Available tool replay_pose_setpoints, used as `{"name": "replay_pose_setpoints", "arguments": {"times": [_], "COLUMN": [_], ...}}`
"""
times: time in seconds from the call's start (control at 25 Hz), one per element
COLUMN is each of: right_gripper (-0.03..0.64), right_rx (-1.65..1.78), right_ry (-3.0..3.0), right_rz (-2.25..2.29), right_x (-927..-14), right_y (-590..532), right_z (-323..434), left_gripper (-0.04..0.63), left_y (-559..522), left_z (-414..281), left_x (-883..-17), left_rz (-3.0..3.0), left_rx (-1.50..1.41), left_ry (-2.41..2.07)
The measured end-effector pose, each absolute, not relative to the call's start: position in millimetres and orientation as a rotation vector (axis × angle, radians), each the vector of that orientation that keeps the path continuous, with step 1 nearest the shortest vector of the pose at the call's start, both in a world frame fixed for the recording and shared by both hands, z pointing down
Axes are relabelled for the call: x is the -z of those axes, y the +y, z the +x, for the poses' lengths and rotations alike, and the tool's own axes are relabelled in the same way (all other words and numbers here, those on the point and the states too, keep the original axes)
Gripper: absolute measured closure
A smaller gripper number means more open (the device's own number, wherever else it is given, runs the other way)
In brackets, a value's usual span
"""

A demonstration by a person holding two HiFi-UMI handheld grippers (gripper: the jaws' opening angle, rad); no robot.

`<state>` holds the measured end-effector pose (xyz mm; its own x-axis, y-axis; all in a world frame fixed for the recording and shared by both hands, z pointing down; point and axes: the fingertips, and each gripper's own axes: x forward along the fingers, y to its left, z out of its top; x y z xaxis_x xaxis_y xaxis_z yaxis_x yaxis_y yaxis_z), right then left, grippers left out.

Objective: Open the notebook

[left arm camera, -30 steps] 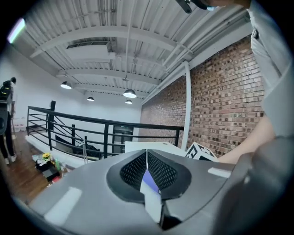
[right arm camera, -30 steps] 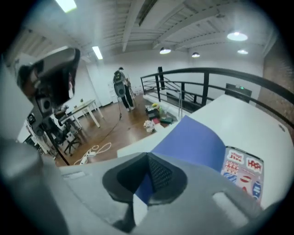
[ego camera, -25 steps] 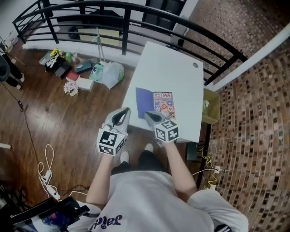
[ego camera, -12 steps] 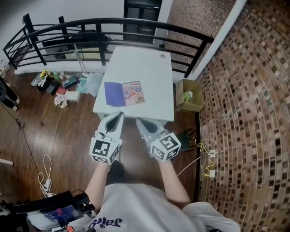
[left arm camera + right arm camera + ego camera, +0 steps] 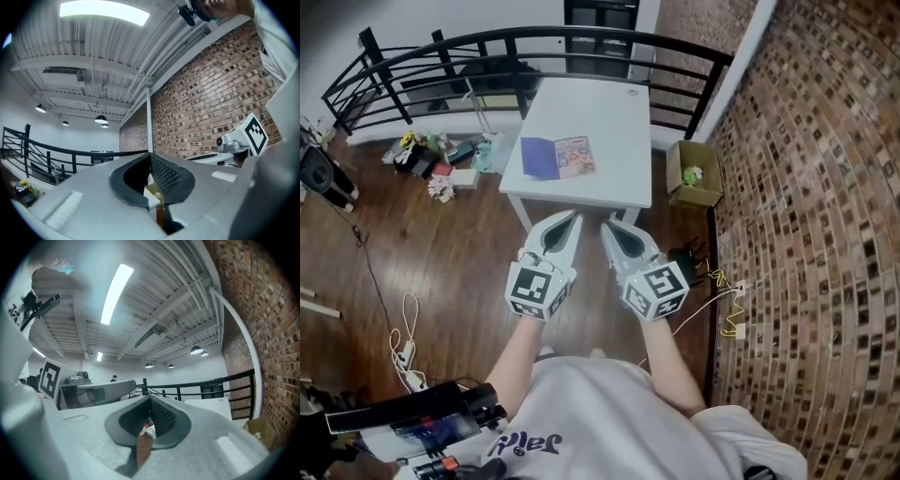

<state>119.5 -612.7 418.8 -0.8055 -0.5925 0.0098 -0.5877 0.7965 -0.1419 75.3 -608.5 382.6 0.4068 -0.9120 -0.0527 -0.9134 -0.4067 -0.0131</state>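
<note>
Head view: my left gripper [image 5: 571, 218] and right gripper [image 5: 610, 225] are side by side, held out level over the wooden floor [image 5: 441, 248], tips just short of the near edge of the white table [image 5: 605, 112]. Both sets of jaws are closed with nothing in them. The notebook [image 5: 558, 157] lies spread flat on the table ahead of both tips, well apart from them and more in line with my left jaws, with a purple leaf on its left and a colourful printed one on its right. A cardboard box [image 5: 692, 175] sits on the floor ahead and to the right of my right jaws, by the brick wall [image 5: 825, 187]. A black railing [image 5: 534, 42] runs beyond the table. Left gripper view: the mesh pads [image 5: 165, 176] meet at the tip and are empty; the right gripper's marker cube [image 5: 255, 133] is off to the right of my jaws; I can't see the notebook here. Right gripper view: the jaws are pressed together and hold nothing; the left gripper shows to their left, the table top and railing beyond the tips to the right; the notebook can't be made out.
</note>
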Motion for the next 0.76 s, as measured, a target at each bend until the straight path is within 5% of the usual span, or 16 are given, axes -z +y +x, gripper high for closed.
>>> {"name": "replay_pose_setpoints", "arguments": {"times": [0.76], "right_gripper": [0.626], "right_rx": [0.182], "right_ry": [2.958], "right_rz": [-0.96], "right_x": [-412.5], "right_y": [-531.3], "right_z": [2.5], "left_gripper": [0.577], "left_y": [-517.1], "left_z": [-61.4], "left_x": [-403.8], "left_rz": [-2.53], "left_rx": [-0.13], "left_ry": [1.845]}}
